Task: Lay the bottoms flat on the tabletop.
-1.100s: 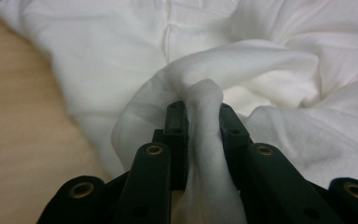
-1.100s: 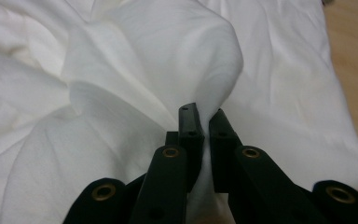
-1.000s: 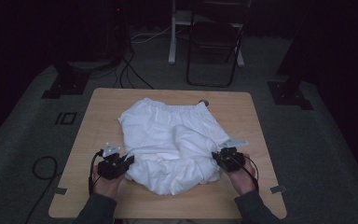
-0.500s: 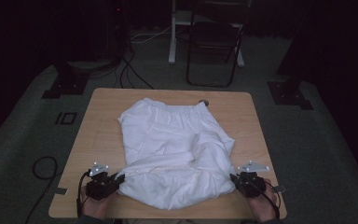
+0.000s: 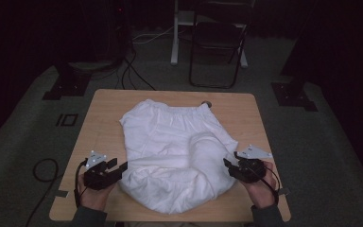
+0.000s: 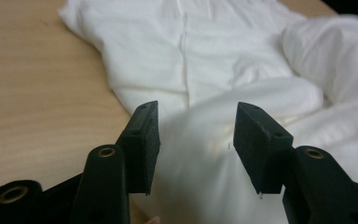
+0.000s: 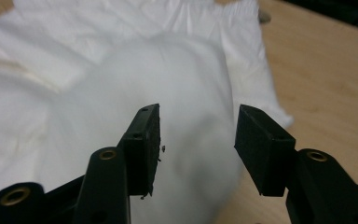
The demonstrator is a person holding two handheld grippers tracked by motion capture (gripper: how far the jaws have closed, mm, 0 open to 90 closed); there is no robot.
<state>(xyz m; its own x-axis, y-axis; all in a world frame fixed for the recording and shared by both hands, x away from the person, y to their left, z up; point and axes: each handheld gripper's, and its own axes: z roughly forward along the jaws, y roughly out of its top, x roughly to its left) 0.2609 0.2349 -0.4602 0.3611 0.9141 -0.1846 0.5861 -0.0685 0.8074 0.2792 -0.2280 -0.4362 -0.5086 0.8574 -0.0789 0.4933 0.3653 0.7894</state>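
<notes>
Both grippers opened; shorts (image 5: 175,151) waistband points away.

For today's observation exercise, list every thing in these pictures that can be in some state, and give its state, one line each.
White garment: spread on the table, rumpled, near edge bunched into puffy folds.
Left tool: jaws open, at the garment's near left edge, gripping nothing.
Right tool: jaws open, at the garment's near right edge, gripping nothing.
Wooden table: upright, garment lying on it.
Folding chair: unfolded, standing beyond the table.
</notes>
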